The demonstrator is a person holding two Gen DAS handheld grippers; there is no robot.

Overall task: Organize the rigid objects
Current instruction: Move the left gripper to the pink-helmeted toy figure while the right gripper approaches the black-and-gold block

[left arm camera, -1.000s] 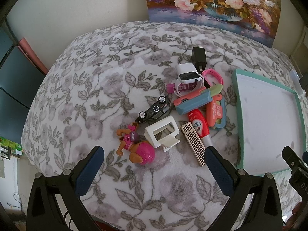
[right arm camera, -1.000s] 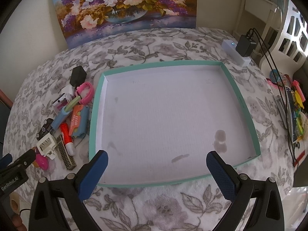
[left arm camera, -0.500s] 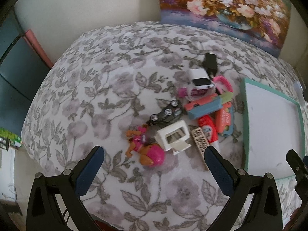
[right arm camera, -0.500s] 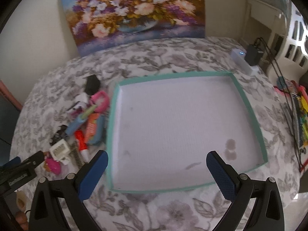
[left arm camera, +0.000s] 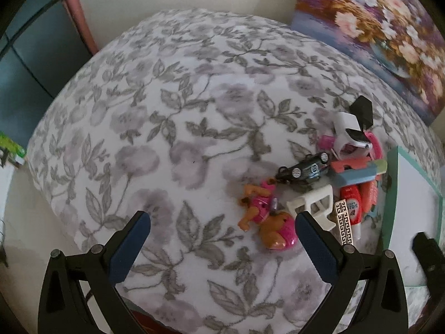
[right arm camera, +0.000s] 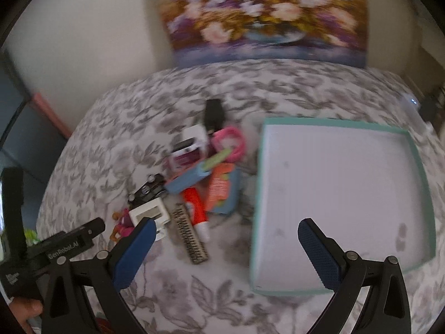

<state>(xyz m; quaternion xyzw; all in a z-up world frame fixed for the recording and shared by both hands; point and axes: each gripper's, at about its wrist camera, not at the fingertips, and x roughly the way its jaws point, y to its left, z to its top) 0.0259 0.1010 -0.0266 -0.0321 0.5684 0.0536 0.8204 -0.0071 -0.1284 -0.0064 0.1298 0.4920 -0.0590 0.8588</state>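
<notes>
A heap of small rigid items lies on the floral cloth: a pink and orange toy figure [left arm camera: 267,220], a black toy car [left arm camera: 303,170], a white plastic stand [left arm camera: 314,204], a patterned bar [left arm camera: 345,225], a red tube [left arm camera: 351,204], and a black charger [left arm camera: 361,108]. My left gripper [left arm camera: 222,240] hangs open just left of the figure, with nothing between its fingers. In the right wrist view the heap [right arm camera: 194,183] lies left of the teal-rimmed white tray [right arm camera: 257,194]. My right gripper [right arm camera: 224,246] hovers open and empty over the gap between heap and tray.
A flower painting [right arm camera: 264,16] leans on the wall behind the table. A white power strip with a black plug [right arm camera: 417,108] sits at the far right. Dark furniture [left arm camera: 30,55] stands to the left. The left gripper's body [right arm camera: 55,250] and a hand show at the lower left.
Both views have swung left. The heap now sits at the right of the left wrist view; in the right wrist view the tray has shifted right and the heap has come toward centre.
</notes>
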